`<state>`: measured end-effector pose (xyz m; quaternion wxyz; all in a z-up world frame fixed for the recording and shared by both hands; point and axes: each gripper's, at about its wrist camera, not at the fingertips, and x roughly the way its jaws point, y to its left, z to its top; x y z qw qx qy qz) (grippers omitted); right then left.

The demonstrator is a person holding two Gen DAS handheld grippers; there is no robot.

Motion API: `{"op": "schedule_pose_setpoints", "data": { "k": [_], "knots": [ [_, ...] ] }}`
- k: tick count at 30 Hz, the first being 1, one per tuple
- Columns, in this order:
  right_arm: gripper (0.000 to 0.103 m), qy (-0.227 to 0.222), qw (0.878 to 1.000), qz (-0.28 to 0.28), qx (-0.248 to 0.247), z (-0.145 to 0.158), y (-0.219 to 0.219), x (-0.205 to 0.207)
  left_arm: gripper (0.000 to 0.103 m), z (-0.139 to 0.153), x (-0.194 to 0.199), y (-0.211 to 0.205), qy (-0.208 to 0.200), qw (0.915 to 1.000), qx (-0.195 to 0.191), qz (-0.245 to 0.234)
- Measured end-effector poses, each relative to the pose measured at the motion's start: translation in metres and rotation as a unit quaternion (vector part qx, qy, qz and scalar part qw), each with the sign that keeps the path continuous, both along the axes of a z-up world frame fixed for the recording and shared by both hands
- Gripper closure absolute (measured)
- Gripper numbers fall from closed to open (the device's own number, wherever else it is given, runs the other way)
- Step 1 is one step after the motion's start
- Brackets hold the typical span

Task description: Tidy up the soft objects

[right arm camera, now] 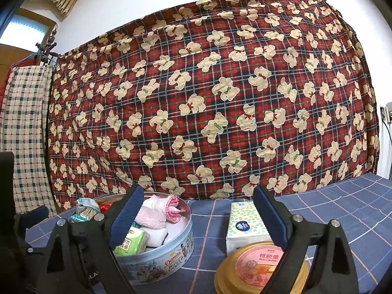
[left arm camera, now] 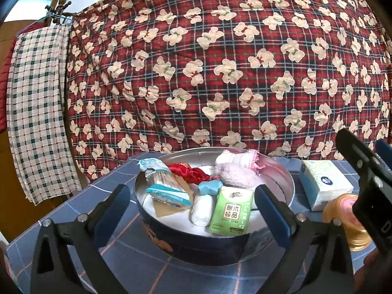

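A round cookie tin (left arm camera: 171,242) (right arm camera: 159,267) stands on the blue checked tablecloth. It holds a green tissue pack (left arm camera: 231,212), a pink fluffy cloth (left arm camera: 235,171), a red cloth (left arm camera: 188,171), a bag of cotton swabs (left arm camera: 159,176) and a white roll (left arm camera: 202,209). My left gripper (left arm camera: 191,192) is open just in front of the tin, its blue pads wide apart and holding nothing. My right gripper (right arm camera: 198,204) is open too, level, and empty. Ahead of it lie a boxed tissue pack (right arm camera: 245,223) and a gold-lidded can (right arm camera: 259,267).
A red plaid quilt with bear patches (right arm camera: 220,98) hangs close behind the table like a wall. A checked cloth (left arm camera: 36,112) hangs on a rack at the left. In the left wrist view the right gripper (left arm camera: 365,144) stands beside the tissue pack (left arm camera: 323,183) and the can (left arm camera: 343,220).
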<state>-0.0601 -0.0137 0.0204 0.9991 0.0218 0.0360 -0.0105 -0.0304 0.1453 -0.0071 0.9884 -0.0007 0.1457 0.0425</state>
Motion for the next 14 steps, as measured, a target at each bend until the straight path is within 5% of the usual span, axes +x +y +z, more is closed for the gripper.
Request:
{"op": "schedule_pose_setpoints", "data": {
  "k": [14],
  "knots": [
    [0.01,0.001,1.0,0.0,0.0,0.0002,0.0003,0.0001,0.0,-0.0017,-0.0001,0.0006,0.003,0.9999,0.007,-0.008]
  ]
}}
